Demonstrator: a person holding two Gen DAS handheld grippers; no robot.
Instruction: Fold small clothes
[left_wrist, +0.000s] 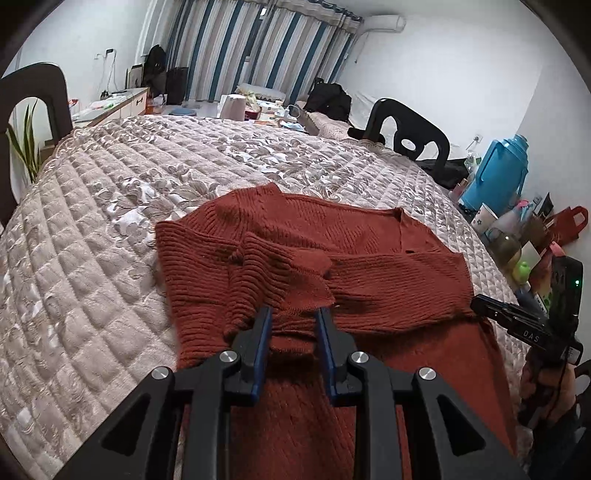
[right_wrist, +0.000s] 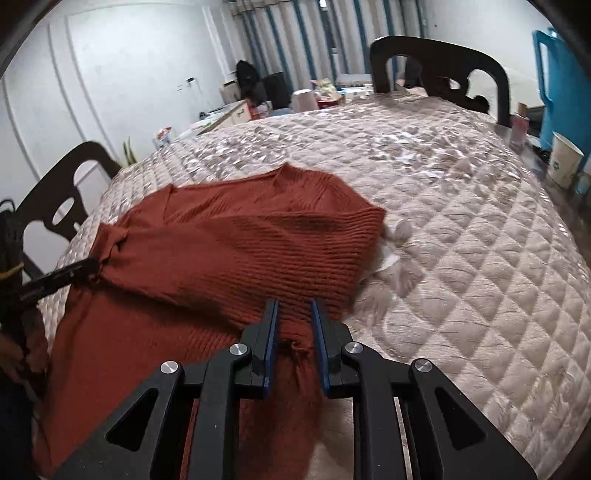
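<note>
The rust sweater (left_wrist: 325, 251) lies on the quilt (left_wrist: 110, 221), both sleeves crossed over its chest, its collar toward the quilt's middle. The left gripper (left_wrist: 293, 314) is clamped on a bunch of knit at the sweater's near left side. The right gripper (right_wrist: 294, 306) pinches knit at its near right side.

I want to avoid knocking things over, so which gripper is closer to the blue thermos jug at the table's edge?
Right. The right gripper grips the rust-red sweater on the side where the blue thermos jug stands. The left gripper grips the sweater's opposite side, farther away.
</note>
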